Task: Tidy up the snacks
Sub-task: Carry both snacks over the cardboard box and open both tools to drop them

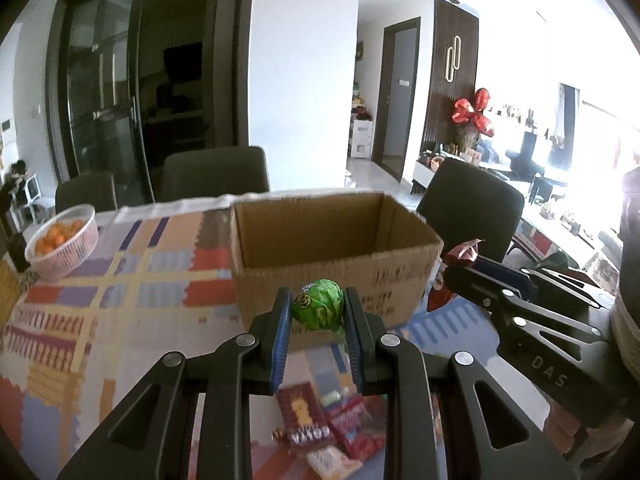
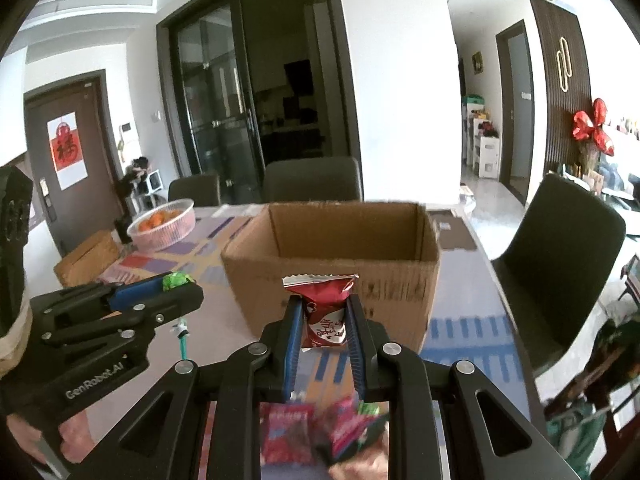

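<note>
Snacks held in both grippers, short of the cardboard box (image 1: 336,248).

Left gripper (image 1: 318,312) is clamped on a green-wrapped lollipop (image 1: 318,304), right gripper (image 2: 325,320) on a red snack packet (image 2: 324,312); each is best carried over the near rim before release, so nothing is dropped onto the loose packets (image 1: 320,428) below.

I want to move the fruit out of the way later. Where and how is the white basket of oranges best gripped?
Grip the white basket at its thin upright rim, nearest side, coming from above with one finger inside and one outside. Its walls flare wide and round, likely too broad to span, and the oranges sit below the rim, leaving room.
</note>
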A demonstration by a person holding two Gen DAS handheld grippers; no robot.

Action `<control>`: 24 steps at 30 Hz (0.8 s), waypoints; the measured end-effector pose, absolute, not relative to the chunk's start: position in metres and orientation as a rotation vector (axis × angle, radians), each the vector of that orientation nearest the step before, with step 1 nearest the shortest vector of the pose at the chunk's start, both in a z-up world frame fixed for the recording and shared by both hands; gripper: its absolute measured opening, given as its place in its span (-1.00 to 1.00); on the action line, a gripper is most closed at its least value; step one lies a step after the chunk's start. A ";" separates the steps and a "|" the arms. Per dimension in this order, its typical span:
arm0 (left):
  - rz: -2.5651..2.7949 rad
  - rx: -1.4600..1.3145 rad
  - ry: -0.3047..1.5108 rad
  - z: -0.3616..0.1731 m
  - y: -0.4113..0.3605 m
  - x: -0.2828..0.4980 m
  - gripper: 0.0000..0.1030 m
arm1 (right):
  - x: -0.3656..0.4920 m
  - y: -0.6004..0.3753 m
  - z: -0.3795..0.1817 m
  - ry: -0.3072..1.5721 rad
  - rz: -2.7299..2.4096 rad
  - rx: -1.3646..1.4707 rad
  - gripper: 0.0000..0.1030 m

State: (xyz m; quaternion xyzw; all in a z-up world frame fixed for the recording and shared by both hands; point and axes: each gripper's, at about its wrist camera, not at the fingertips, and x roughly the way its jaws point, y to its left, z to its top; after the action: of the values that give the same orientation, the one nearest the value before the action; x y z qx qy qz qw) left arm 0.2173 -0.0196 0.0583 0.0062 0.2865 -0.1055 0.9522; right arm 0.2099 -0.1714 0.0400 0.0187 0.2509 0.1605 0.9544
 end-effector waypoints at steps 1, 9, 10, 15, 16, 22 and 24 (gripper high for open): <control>-0.216 0.013 0.580 0.061 -0.020 0.221 -0.50 | 0.214 -0.172 0.043 0.504 0.325 0.039 -0.56; -0.234 0.045 0.574 0.089 -0.026 0.264 -0.50 | 0.254 -0.176 0.066 0.496 0.316 0.040 -0.56; -0.235 0.048 0.576 0.090 -0.026 0.269 -0.50 | 0.259 -0.175 0.069 0.497 0.318 0.037 -0.56; -0.215 0.061 0.591 0.095 -0.023 0.301 -0.50 | 0.287 -0.172 0.084 0.507 0.320 0.021 -0.56; -0.213 0.061 0.600 0.095 -0.023 0.308 -0.50 | 0.293 -0.171 0.086 0.511 0.324 0.010 -0.56; -0.192 0.075 0.648 0.087 -0.024 0.339 -0.50 | 0.327 -0.172 0.083 0.561 0.311 -0.010 -0.56; -0.178 0.082 0.667 0.079 -0.025 0.349 -0.50 | 0.335 -0.173 0.079 0.577 0.302 -0.012 -0.56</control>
State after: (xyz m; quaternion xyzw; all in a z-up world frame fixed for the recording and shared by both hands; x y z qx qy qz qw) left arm 0.3494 -0.0247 0.0793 0.0404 0.3267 -0.0872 0.9402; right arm 0.3352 -0.1728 0.0790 -0.0060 0.2832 0.1483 0.9475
